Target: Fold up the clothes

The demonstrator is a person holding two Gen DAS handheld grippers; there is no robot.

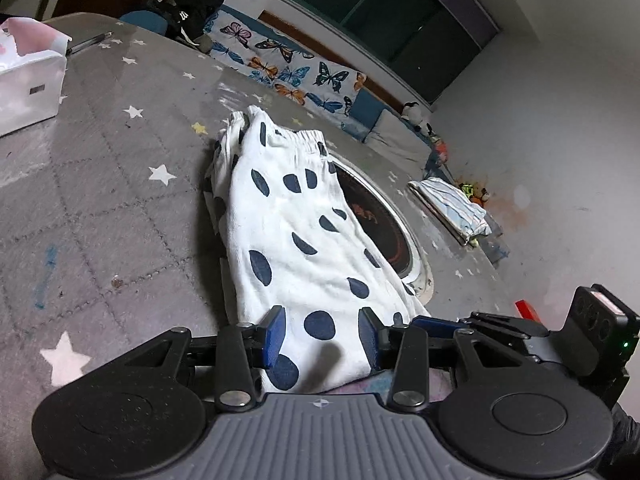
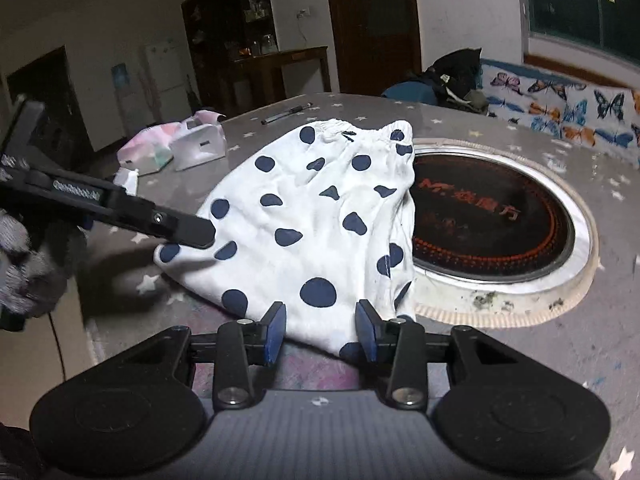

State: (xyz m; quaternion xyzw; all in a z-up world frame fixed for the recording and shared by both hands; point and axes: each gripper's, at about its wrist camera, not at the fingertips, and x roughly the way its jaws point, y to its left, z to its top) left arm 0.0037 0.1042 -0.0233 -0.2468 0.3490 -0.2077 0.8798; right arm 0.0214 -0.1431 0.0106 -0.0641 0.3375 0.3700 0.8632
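- Nearest in the left wrist view, the left gripper [image 1: 322,338] has its blue pads partly apart with the near hem of the white dotted garment [image 1: 296,232] lying between them; the cloth fills the gap, but I cannot tell whether the pads press on it.
- In the right wrist view, the right gripper [image 2: 321,330] also stands at a middling gap, astride the near edge of the same garment [image 2: 320,216]; the pads look just clear of the fabric, so I read it as not clamped.
- The garment lies on the grey star-patterned table [image 1: 120,184], already doubled lengthwise, its right side draped over the rim of the round inset cooktop [image 2: 492,220].
- It looks like thin, soft cotton: light, limp and not slippery. It should bunch and sag when lifted at one point, so two holds are wiser.
- Best holds, in my judgement, are the two near hem corners, pinching all layers together, then carrying them toward the elastic waistband [image 2: 360,128] at the far end.
- Beyond that, a white tissue box [image 1: 28,80] and a pen [image 2: 286,114] sit near the far edge.
- A folded pale cloth [image 1: 452,204] rests well apart on the right.
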